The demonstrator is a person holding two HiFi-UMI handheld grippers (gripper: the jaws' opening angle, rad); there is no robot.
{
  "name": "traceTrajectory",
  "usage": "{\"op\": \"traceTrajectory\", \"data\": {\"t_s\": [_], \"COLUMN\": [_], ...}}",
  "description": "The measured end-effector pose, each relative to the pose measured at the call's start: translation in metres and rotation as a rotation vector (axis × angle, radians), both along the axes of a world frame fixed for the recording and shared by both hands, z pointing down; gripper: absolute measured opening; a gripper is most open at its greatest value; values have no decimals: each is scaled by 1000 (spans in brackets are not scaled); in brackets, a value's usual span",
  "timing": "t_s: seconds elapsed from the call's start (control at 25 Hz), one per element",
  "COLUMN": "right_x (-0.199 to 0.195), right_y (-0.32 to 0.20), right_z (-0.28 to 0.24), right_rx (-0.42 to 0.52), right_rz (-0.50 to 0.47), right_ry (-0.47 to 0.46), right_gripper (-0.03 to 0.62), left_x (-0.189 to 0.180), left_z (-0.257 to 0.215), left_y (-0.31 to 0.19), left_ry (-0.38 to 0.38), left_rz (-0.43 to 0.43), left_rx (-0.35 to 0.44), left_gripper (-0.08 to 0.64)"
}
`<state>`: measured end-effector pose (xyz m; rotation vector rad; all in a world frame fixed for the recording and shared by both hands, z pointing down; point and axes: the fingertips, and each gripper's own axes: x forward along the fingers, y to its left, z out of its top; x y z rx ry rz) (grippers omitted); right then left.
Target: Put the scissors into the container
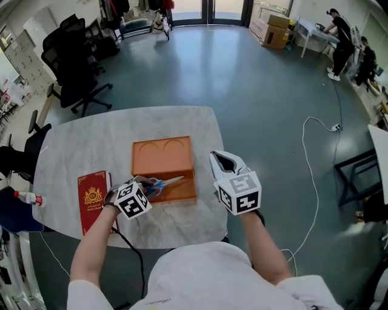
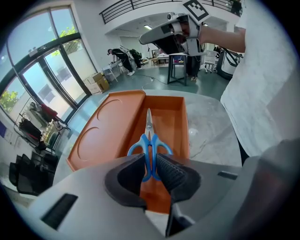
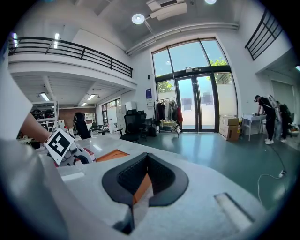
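The scissors had blue loop handles and short silver blades, shut together. Their handles sat clamped between the jaws of the left gripper, with the blades pointing straight away from it and level over the container's open trough. The container was an orange rectangular box just ahead of that gripper. A flat shelf with two round recesses lay left of the trough.

A grey-green floor spread around the marble table. Black office chairs stood at ten o'clock, glass doors at twelve, cardboard boxes at one.
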<state>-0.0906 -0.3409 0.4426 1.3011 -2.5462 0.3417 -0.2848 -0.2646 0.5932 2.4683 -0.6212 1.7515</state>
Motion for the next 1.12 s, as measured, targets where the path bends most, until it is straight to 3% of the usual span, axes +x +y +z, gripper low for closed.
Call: {"op": "traceTrajectory", "data": {"t_s": [0.52,1.12], "right_x": [14,19], "right_y": [-3,-2], "right_z": [7,10], "right_rx": [-17,-28], "right_rz": [23,19], "right_ry": [0,-7], "right_gripper": [5,5], "left_x": [3,-3], "left_z": [24,30], "left_y": [-1,-4], "left_ry": [-76,-109], "left_rz": [33,-26], "left_rx": [-92,-96], "left_gripper": [77,78]}}
